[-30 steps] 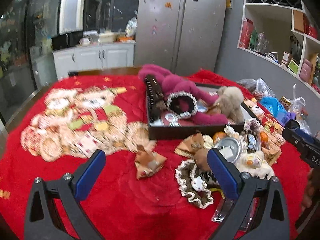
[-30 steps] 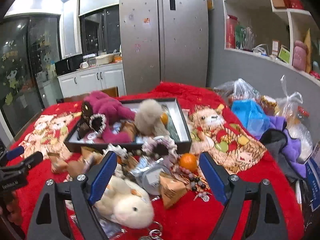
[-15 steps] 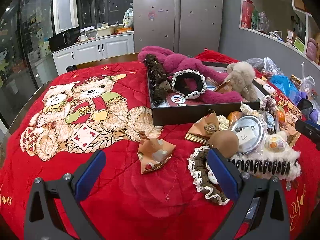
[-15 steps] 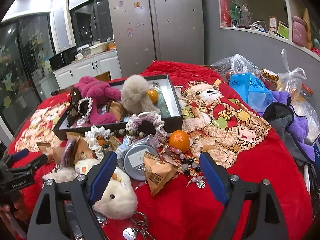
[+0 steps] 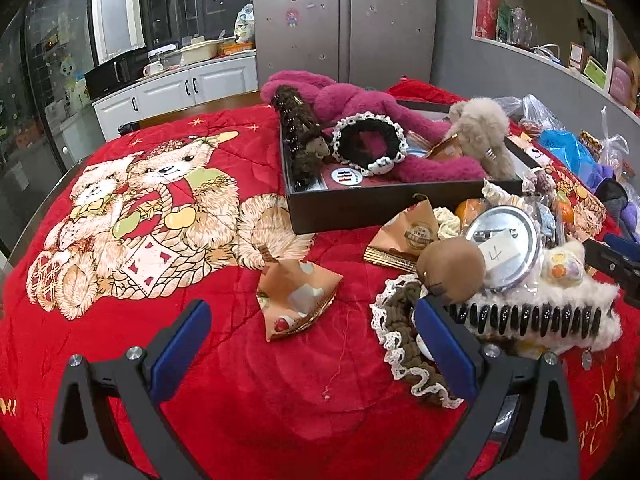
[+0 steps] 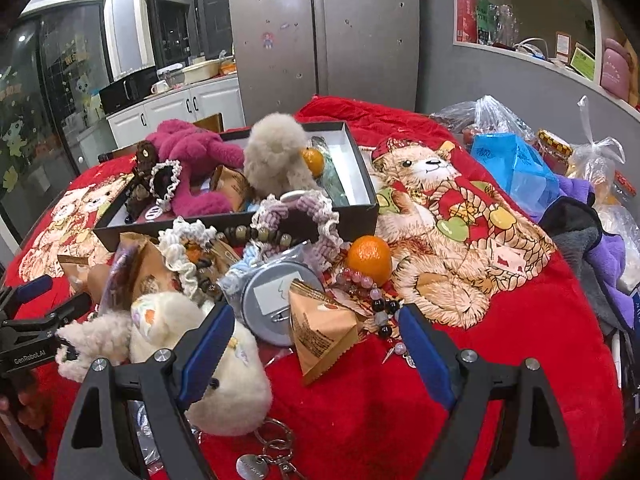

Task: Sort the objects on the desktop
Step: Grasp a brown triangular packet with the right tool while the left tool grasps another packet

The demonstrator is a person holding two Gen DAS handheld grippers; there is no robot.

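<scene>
A black box [image 5: 384,204] holds a magenta plush [image 5: 360,100], a grey plush [image 5: 480,136] and a lace scrunchie. In front of it lies a pile of small items. My left gripper [image 5: 312,320] is open and empty, low over a triangular snack packet [image 5: 296,296], with a brown lace scrunchie [image 5: 404,340] by its right finger. My right gripper [image 6: 316,336] is open and empty, straddling another triangular packet [image 6: 324,328]. A tangerine [image 6: 369,259], a round tin badge [image 6: 276,296] and a cream plush keychain [image 6: 224,376] lie close to it.
A red bear-print quilt [image 5: 120,208] covers the table. Plastic bags [image 6: 512,160] and purple and grey cloths [image 6: 592,248] crowd the right side. A bead bracelet [image 6: 380,308] lies by the tangerine. The left gripper shows at the left edge of the right wrist view [image 6: 28,320].
Both grippers have moved forward and lower toward the pile. The snack packets now sit between or just ahead of the fingers. Both stay open.
</scene>
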